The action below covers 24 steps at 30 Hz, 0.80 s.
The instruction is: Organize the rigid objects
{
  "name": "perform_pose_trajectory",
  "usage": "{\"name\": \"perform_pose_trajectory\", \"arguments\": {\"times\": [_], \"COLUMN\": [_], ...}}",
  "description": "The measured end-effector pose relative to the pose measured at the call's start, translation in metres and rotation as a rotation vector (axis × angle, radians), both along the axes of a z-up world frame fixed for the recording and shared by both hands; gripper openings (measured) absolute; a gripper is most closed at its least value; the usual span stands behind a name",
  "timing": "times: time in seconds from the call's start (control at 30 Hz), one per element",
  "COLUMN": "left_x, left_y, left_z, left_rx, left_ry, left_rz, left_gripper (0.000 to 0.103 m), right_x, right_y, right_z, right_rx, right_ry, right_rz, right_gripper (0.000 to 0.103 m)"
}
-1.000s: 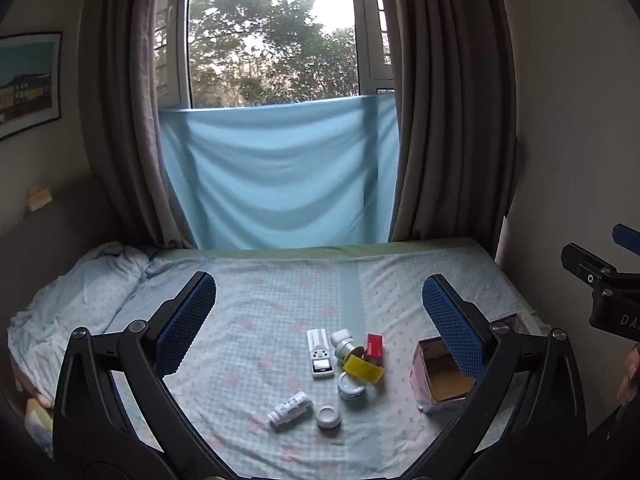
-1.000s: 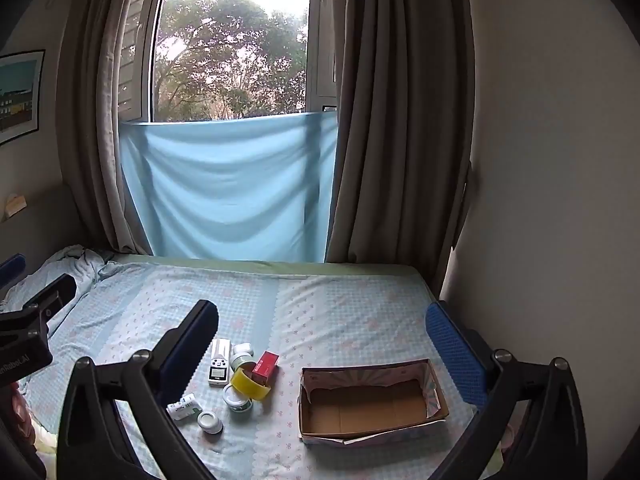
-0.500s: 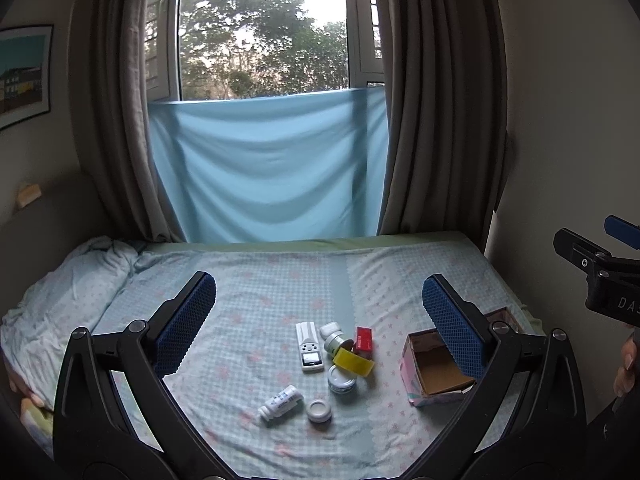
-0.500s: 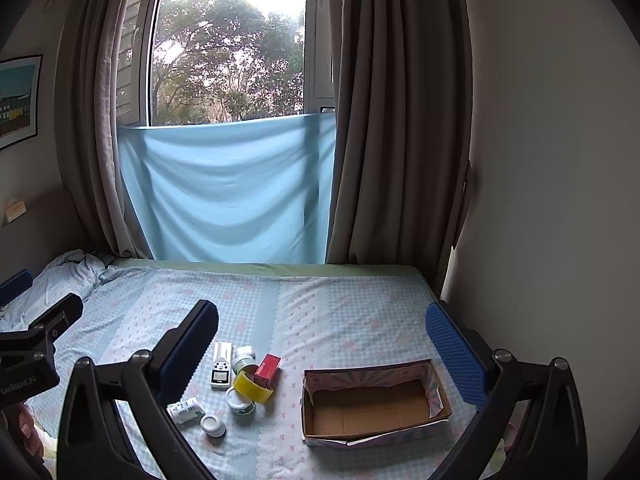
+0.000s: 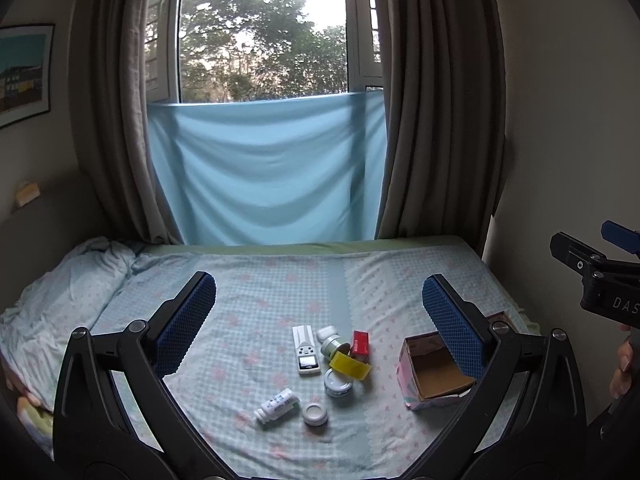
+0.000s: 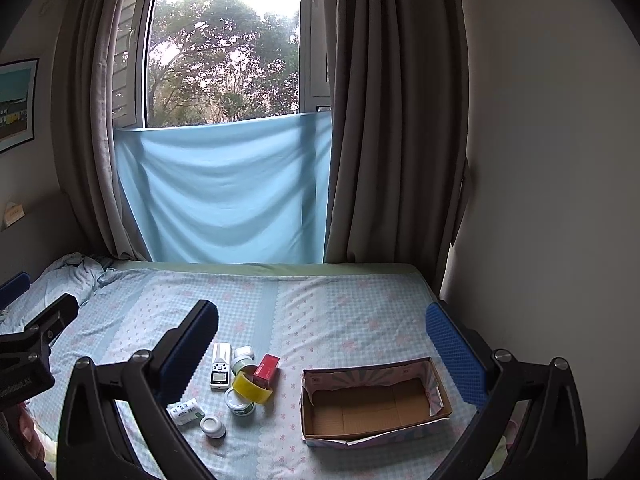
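Observation:
Small items lie in a cluster on the bed: a white remote-like device (image 5: 306, 347) (image 6: 221, 365), a yellow tape roll (image 5: 349, 365) (image 6: 252, 387), a red box (image 5: 359, 342) (image 6: 266, 368), a white pill bottle (image 5: 277, 405) (image 6: 185, 411), a round white lid (image 5: 315, 413) (image 6: 212, 426) and small jars (image 5: 338, 384) (image 6: 239, 401). An open, empty cardboard box (image 5: 434, 372) (image 6: 372, 398) lies to their right. My left gripper (image 5: 318, 320) and right gripper (image 6: 322, 340) are both open and empty, held above the bed short of the items.
The bed (image 5: 260, 288) has a pale blue patterned sheet, with a crumpled blanket (image 5: 60, 280) at the left. A wall (image 6: 540, 200) runs along the right edge. Curtains (image 6: 392, 120) and a blue cloth (image 5: 264, 172) hang at the window behind.
Both grippers have tilted slightly, so the items sit a little higher in the left view. Nothing on the bed has moved. Both stay open.

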<state>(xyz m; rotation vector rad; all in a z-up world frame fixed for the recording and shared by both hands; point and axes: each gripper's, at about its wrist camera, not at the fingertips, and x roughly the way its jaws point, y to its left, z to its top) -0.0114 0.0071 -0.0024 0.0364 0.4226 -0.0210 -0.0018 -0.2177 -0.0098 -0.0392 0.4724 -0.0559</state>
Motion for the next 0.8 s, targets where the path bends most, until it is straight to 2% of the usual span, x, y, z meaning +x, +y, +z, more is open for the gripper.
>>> {"name": "perform_pose_trajectory", "arguments": {"times": [0.4, 0.8], "left_x": [-0.0026, -0.0033], "left_y": [-0.0047, -0.0054], "left_z": [0.0023, 0.0011], "left_rx": [0.030, 0.025], "left_ry": [-0.035, -0.034], "left_rz": [0.022, 0.010], "left_gripper": [0.102, 0.102], "right_x": [-0.0012, 0.0000], "right_y": [-0.0015, -0.0018], "right_z": [0.0002, 0.0007], "right_rx": [-0.001, 0.000], "right_ry": [-0.008, -0.007], "right_rz": [-0.004, -0.008], "right_gripper": [0.103, 0.103]}}
